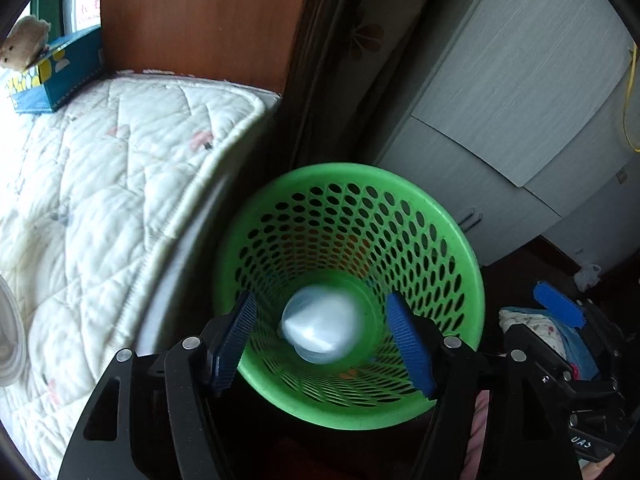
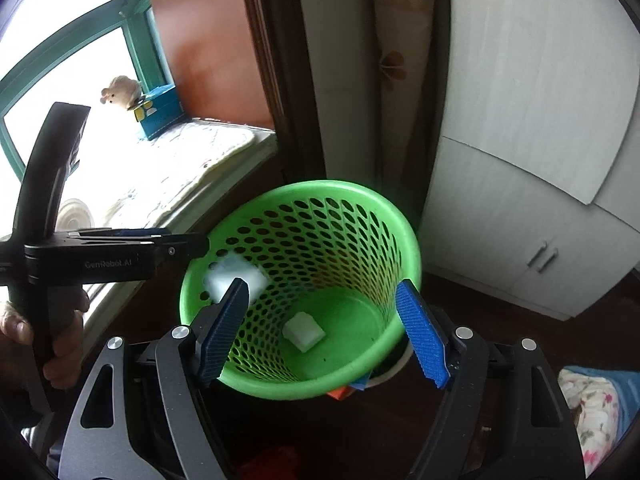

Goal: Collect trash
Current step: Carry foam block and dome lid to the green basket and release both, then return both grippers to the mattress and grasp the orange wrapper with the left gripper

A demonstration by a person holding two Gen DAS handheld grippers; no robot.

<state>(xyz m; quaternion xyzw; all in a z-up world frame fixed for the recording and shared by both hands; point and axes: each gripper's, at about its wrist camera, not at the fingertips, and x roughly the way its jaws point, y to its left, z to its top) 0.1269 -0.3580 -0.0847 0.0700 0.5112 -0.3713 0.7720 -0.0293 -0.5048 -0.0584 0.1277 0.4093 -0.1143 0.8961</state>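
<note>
A green perforated waste basket (image 1: 460,256) stands on the dark floor beside the bed; it also shows in the right wrist view (image 2: 404,224). My left gripper (image 1: 324,340) is open above the basket's mouth, and a blurred white piece of trash (image 1: 320,330) is in the air between its fingers, inside the basket. In the right wrist view that white piece (image 2: 236,276) is blurred near the basket's left rim, below the left gripper (image 2: 192,244). Another white scrap (image 2: 304,334) lies on the basket's bottom. My right gripper (image 2: 324,332) is open and empty over the basket.
A bed with a white quilted cover (image 1: 100,200) lies to the left, with a blue box (image 1: 60,76) and a plush toy (image 1: 24,42) at its far end. Grey cabinets (image 1: 520,120) stand behind the basket. Floral cloth (image 2: 592,412) lies at the right.
</note>
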